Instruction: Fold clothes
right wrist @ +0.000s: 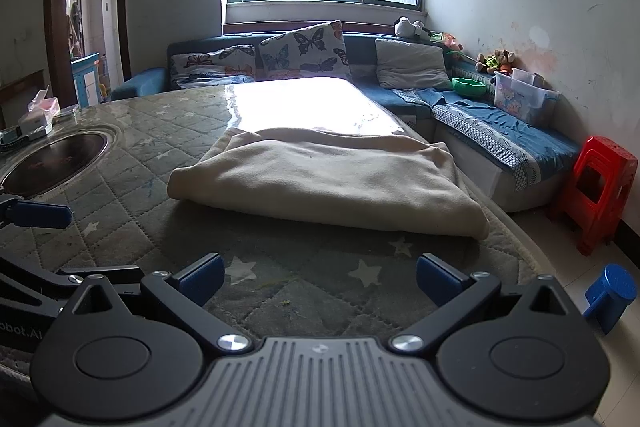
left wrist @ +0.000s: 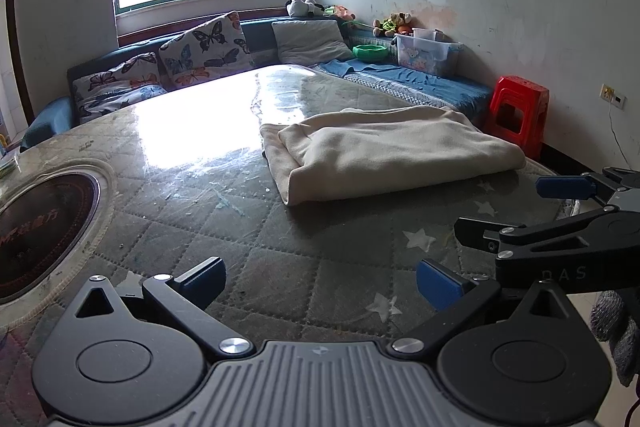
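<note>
So the cream cloth (left wrist: 394,151) is a soft, fleecy-looking thing, already folded into a thick rectangle with rounded, puffy edges and a layered corner showing on the side nearer the round inset. It's sitting on the table (left wrist: 248,227), which has a quilted grey-green cover with diamond stitching and pale star prints, all under a glossy clear sheet that's scratched and throws back a lot of window glare. Off to the left of the cloth there's a round dark inset (left wrist: 44,231) sunk into the table top with a pale ring around it. Left gripper (left wrist: 321,281) hangs above the table just short of the cloth, blue-padded fingers spread wide with nothing between them. Right gripper (right wrist: 320,277) is the same deal, spread apart and empty, near the cloth's front edge. Beyond the cloth, on the blue couch, there's a clear plastic storage box (right wrist: 522,101) with a cartoon bear sticker and a smaller clear tub sitting in it, plus a green bowl (right wrist: 469,85); can't tell what's in the bowl. A glossy red plastic stool (right wrist: 598,193) stands on the floor right of the cloth.
</note>
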Action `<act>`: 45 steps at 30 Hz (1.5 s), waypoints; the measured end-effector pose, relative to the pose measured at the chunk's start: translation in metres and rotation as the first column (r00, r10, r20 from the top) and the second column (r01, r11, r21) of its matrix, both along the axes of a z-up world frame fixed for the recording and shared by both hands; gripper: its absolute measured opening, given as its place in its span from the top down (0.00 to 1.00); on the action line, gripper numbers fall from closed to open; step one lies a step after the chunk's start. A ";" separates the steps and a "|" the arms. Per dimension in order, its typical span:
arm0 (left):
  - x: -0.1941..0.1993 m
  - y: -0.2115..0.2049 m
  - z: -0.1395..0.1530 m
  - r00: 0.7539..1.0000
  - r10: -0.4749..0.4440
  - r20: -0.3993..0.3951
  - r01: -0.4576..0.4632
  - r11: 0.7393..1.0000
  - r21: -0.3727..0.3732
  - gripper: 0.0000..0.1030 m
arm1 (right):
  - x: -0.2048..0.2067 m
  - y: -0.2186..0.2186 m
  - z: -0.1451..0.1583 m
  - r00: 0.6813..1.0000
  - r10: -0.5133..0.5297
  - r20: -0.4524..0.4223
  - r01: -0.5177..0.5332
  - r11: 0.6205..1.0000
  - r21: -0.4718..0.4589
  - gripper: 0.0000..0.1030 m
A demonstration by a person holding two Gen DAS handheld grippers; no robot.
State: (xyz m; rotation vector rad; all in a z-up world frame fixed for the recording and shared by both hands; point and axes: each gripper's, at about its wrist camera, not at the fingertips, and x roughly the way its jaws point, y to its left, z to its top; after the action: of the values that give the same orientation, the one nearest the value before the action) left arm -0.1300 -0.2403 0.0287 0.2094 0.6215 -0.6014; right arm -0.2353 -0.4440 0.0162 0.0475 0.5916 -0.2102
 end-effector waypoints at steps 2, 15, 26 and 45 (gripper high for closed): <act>0.000 0.000 -0.001 1.000 -0.001 -0.001 0.001 1.000 0.001 0.00 | 0.000 0.000 0.000 1.000 0.000 -0.002 0.000 1.000 0.001 0.00; 0.008 -0.004 -0.003 1.000 -0.003 -0.015 0.004 1.000 0.010 0.00 | 0.005 -0.003 -0.004 1.000 -0.003 -0.014 0.003 1.000 0.014 0.00; 0.015 -0.006 -0.004 1.000 -0.006 -0.024 0.006 1.000 0.016 0.00 | 0.011 -0.005 -0.004 1.000 -0.006 -0.025 0.006 1.000 0.020 0.00; 0.029 -0.013 -0.003 0.999 -0.014 -0.034 0.015 0.999 0.035 0.00 | 0.024 -0.016 -0.005 0.999 -0.019 -0.042 0.021 0.999 0.036 0.00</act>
State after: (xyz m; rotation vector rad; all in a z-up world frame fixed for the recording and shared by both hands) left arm -0.1013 -0.2537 0.0256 0.2378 0.6645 -0.6094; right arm -0.2112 -0.4602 0.0117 0.0843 0.6371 -0.2203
